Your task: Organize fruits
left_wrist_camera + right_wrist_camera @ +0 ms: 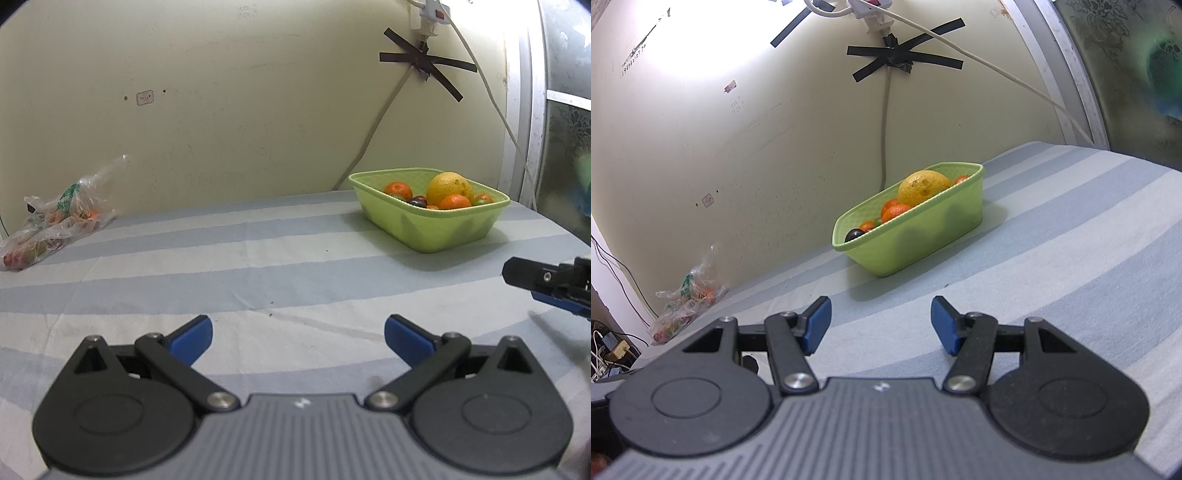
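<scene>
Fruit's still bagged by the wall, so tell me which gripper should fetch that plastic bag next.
Probably left. The plastic bag lies on the left gripper's side; the right gripper, also open and empty, faces the green basket, with the bag farther off.

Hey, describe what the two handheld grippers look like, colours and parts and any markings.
Both match. The left gripper and right gripper each have a grey ribbed body with a small white logo, black round housings, black linkage arms with silver pivot screws, and blue pads on the fingers. No cables or sleeves show.
</scene>
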